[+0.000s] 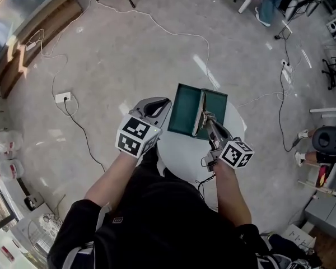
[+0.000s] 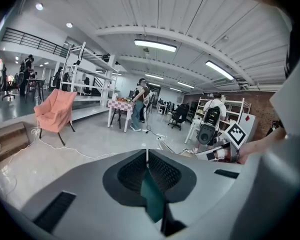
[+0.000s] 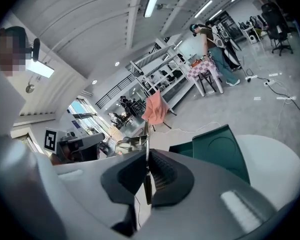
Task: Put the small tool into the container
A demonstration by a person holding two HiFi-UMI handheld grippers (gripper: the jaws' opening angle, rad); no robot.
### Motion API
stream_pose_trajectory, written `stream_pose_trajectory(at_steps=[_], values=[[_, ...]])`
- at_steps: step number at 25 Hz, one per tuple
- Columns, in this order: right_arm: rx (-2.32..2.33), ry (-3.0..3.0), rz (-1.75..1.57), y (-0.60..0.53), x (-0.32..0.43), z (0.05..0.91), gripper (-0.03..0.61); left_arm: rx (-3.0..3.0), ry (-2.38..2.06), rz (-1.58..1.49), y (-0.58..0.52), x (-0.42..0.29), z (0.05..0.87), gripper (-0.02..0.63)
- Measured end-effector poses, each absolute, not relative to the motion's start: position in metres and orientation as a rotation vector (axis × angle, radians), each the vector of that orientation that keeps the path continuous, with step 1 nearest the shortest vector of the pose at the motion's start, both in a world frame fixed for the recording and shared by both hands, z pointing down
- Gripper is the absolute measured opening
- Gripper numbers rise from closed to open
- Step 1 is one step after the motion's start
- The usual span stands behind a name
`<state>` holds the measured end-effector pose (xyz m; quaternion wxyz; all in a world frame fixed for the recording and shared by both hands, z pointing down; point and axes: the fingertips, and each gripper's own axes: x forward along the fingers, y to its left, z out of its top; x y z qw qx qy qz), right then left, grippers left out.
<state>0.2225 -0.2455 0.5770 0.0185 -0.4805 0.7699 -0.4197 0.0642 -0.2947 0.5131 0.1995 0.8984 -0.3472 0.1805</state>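
Green container point(image 1: 185, 114) lies open on the round white worktop point(image 1: 182, 157); a socket point(image 1: 63, 97) sits on the floor well apart. Right gripper point(image 1: 207, 119) is clamped on the thin metal tool point(image 1: 201, 102) over the container's middle. Left gripper point(image 1: 166, 103) is closed, just beside its left edge.

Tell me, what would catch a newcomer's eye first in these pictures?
Two hand-held grippers with black-and-white marker cubes stand out at the centre of the head view. The right gripper pinches a thin metal tool over a dark green container on a round white table. The left gripper, jaws together, hovers by the container's left edge.
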Motion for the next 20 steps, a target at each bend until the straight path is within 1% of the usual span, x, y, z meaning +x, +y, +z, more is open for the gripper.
stream_pose_trajectory(at_steps=[6,10,20], values=[[-1.551,2.427,-1.445,-0.265,0.208,0.636,0.012,2.479,-0.952,0.503,-0.299,0.052,0.54,0.018],[-1.635,2.4,-1.567,-0.274,0.213,0.676,0.012,2.441,-0.934,0.483,-0.299,0.046,0.556,0.018],[-1.766,2.454,-1.766,-0.3,0.192,0.744,0.014,2.404,-0.969,0.495,-0.304,0.006,0.562,0.018]])
